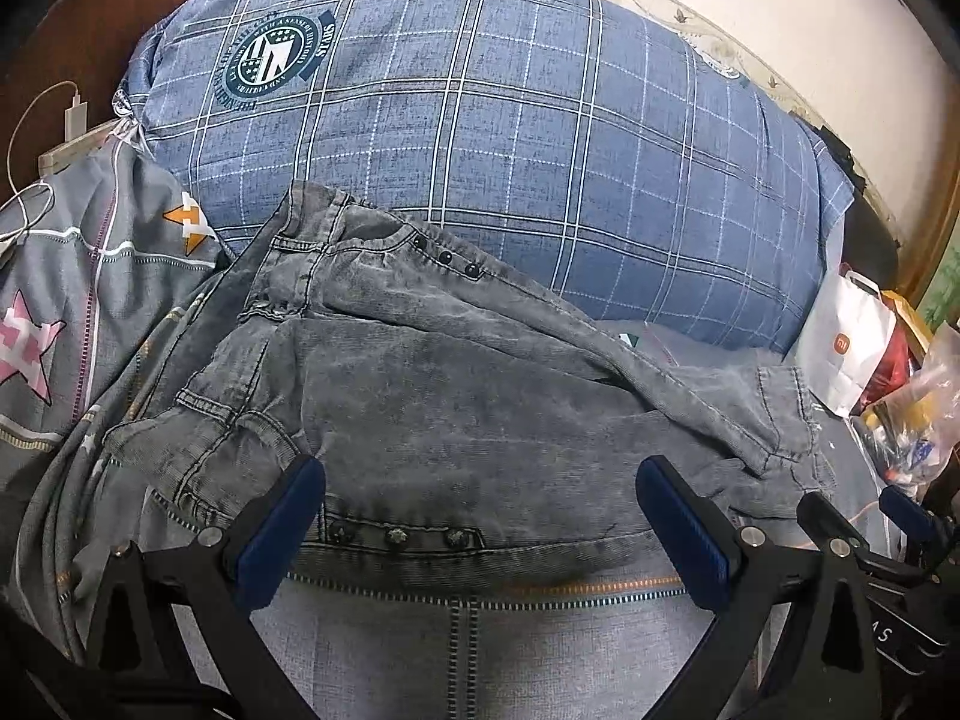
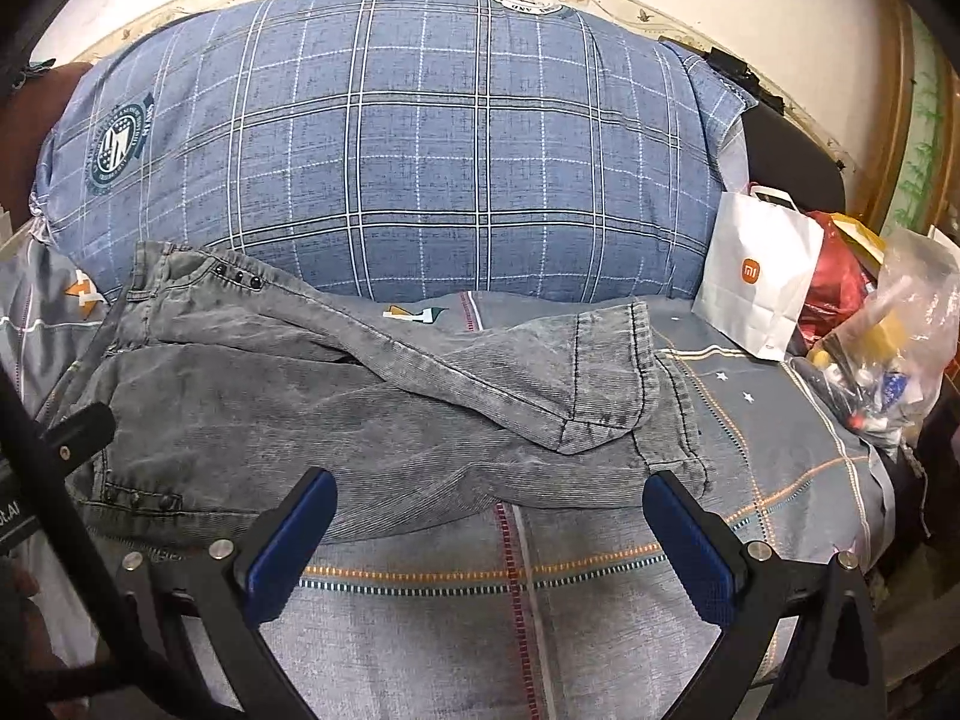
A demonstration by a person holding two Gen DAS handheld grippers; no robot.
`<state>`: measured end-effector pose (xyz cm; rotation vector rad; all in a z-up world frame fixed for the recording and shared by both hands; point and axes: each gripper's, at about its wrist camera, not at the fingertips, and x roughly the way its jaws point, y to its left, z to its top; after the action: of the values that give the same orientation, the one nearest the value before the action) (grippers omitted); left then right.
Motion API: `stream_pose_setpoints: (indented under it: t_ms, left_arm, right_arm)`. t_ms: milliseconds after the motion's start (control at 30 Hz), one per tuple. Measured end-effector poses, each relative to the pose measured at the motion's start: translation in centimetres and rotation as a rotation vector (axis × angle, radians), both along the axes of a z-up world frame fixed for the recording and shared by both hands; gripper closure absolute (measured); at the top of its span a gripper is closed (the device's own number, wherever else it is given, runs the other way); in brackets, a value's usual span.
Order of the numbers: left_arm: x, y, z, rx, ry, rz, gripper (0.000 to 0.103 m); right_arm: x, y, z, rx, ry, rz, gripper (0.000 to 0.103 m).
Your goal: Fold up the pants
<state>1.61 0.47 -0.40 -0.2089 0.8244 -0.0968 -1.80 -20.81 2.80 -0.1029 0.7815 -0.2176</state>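
Grey washed denim pants (image 1: 456,396) lie folded on the bed, waistband to the left and leg cuffs to the right. In the right wrist view the pants (image 2: 336,408) span the middle, with the cuffs (image 2: 624,384) stacked at the right. My left gripper (image 1: 480,516) is open and empty, its blue pads over the near edge of the pants by the pocket rivets. My right gripper (image 2: 489,534) is open and empty, just in front of the pants' near edge, its right fingertip close to the lower cuff.
A large blue plaid pillow (image 1: 480,120) fills the back of the bed. The grey patterned bedsheet (image 2: 480,630) lies under everything. A white paper bag (image 2: 756,276) and plastic bags of items (image 2: 888,348) crowd the right side. A charger cable (image 1: 36,138) lies far left.
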Motion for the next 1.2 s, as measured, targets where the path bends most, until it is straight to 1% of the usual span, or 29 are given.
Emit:
stream_pose_setpoints:
  t_ms: [33, 100, 267, 400, 533, 667, 767, 933, 1033, 1100, 1133, 1200]
  left_arm:
    - [0.0, 0.0, 0.1, -0.004, 0.0, -0.001, 0.0]
    - [0.0, -0.1, 0.1, 0.015, -0.011, 0.001, 0.0]
    - [0.0, -0.2, 0.1, 0.011, -0.041, -0.001, 0.0]
    - [0.0, -0.6, 0.3, 0.017, -0.043, -0.007, 0.0]
    - [0.5, -0.8, 0.9, -0.007, -0.046, -0.02, 0.0]
    - [1.1, -1.1, 1.5, -0.012, -0.041, -0.027, 0.0]
    - [1.9, -1.7, 1.8, -0.005, -0.031, -0.032, 0.0]
    - [3.8, -2.6, 1.8, -0.012, -0.008, -0.041, 0.0]
    - [5.4, -3.5, 2.2, -0.011, 0.006, -0.047, 0.0]
    - [6.4, -4.2, 2.5, -0.006, 0.012, -0.05, 0.0]
    - [7.4, -4.7, 2.5, 0.0, 0.034, -0.043, 0.0]
    - [8.6, -5.1, 2.4, -0.015, 0.059, -0.042, 0.0]
  right_arm:
    - [0.0, 0.0, -0.2, 0.008, 0.0, -0.001, 0.0]
    - [0.0, 0.0, -0.1, 0.017, 0.0, -0.005, 0.0]
    - [-0.1, -0.1, 0.0, 0.035, -0.009, -0.006, 0.0]
    - [0.0, -0.6, 0.1, 0.065, -0.009, -0.008, 0.0]
    - [0.1, -1.3, 0.0, 0.111, -0.002, 0.001, 0.0]
    - [0.4, -2.5, 0.1, 0.176, 0.002, 0.009, 0.0]
    - [0.8, -3.1, 0.2, 0.189, 0.002, 0.002, 0.0]
    - [2.3, -4.0, 0.9, 0.226, 0.007, 0.018, 0.0]
    - [3.9, -4.7, 1.5, 0.247, 0.008, 0.027, 0.0]
    - [5.3, -5.3, 1.7, 0.285, 0.02, 0.033, 0.0]
    - [6.0, -5.7, 1.7, 0.308, 0.032, 0.033, 0.001]
    - [7.5, -6.5, 1.5, 0.347, 0.055, 0.032, 0.003]
